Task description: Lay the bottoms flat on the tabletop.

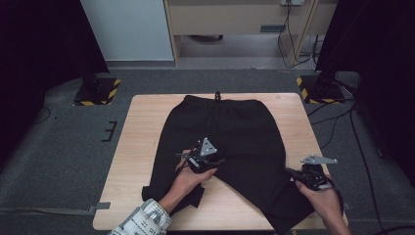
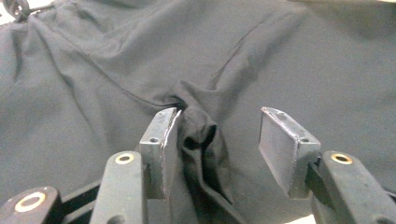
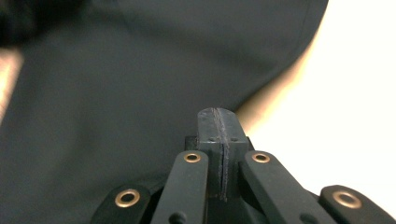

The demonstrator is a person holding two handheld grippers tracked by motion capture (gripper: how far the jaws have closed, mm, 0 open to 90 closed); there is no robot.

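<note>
No text, label, brand, number or sign can be read anywhere in these pictures.

Shorts flat on table

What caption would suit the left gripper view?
Open hand-held gripper straddling a bunched fold at the crotch of black shorts.

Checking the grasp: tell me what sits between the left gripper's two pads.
In the left gripper view, a bunched fold of the black shorts at the crotch seam lies between the open pads of the left gripper, against the left-hand pad.
</note>
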